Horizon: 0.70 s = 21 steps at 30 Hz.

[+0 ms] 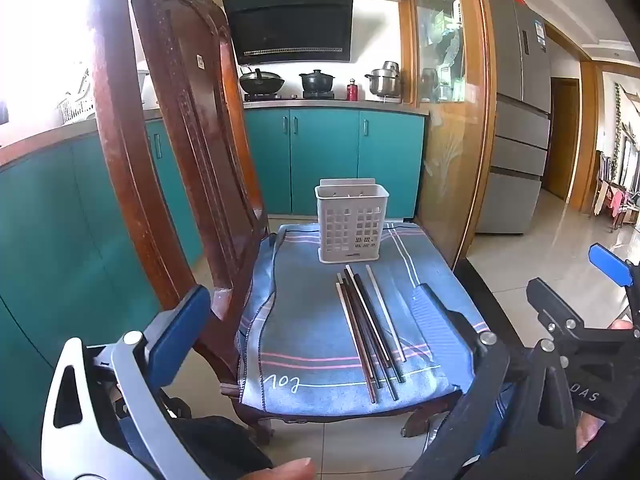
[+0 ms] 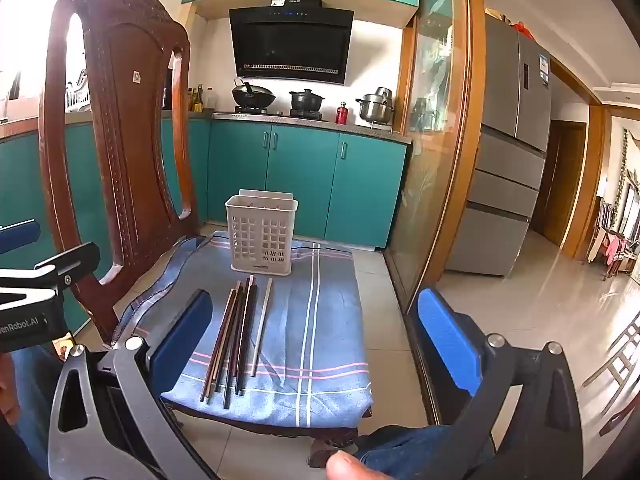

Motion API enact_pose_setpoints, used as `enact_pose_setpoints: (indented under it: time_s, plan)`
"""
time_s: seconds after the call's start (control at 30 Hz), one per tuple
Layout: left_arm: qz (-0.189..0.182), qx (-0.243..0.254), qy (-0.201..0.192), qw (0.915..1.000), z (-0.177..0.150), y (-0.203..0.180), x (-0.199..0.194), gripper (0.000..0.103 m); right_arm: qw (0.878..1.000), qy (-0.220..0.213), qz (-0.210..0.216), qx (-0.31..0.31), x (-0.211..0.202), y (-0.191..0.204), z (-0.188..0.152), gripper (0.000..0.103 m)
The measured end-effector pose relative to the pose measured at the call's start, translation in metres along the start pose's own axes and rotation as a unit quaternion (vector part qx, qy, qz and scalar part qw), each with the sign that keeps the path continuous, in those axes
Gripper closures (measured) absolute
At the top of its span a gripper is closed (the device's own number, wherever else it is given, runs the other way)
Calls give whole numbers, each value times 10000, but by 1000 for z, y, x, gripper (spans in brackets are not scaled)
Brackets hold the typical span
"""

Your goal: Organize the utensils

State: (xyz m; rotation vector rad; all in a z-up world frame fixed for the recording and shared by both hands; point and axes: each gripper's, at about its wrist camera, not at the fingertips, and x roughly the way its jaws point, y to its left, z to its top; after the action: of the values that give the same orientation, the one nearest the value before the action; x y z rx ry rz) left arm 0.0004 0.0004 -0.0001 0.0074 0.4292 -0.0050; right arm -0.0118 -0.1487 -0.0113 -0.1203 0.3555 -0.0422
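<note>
Several dark and pale chopsticks [image 1: 370,328] lie side by side on a blue cloth [image 1: 304,312] over a wooden chair seat; they also show in the right wrist view [image 2: 240,332]. A white slotted utensil holder [image 1: 350,224] stands upright behind them, seen again in the right wrist view [image 2: 262,234]. My left gripper [image 1: 308,320] is open and empty, held in front of the seat. My right gripper [image 2: 320,332] is open and empty, also in front of the seat; it appears at the right edge of the left wrist view [image 1: 580,296].
The chair's tall carved back [image 2: 116,128] rises at the left of the seat. Teal cabinets [image 2: 304,180] with pots on a stove stand behind. A glass sliding door [image 2: 436,140] and a fridge [image 2: 508,152] are to the right. Tiled floor surrounds the chair.
</note>
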Motion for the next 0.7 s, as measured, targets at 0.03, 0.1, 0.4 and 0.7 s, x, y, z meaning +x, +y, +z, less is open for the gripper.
enact_pose_setpoints:
  time_s: [0.03, 0.1, 0.4, 0.7]
  plan:
    - [-3, 1, -6, 10000, 0, 0, 0, 3, 10000, -12, -1, -2, 0, 0, 0, 2]
    - [0, 12, -17, 10000, 0, 0, -1, 3, 10000, -33, 1, -11, -1, 0, -1, 3]
    - [5, 6, 60, 10000, -2, 2, 5, 3, 10000, -28, 37, -22, -8, 2, 6, 3]
    - [14, 19, 100, 9999, -4, 0, 7, 3, 10000, -9, 63, -38, -3, 3, 1, 3]
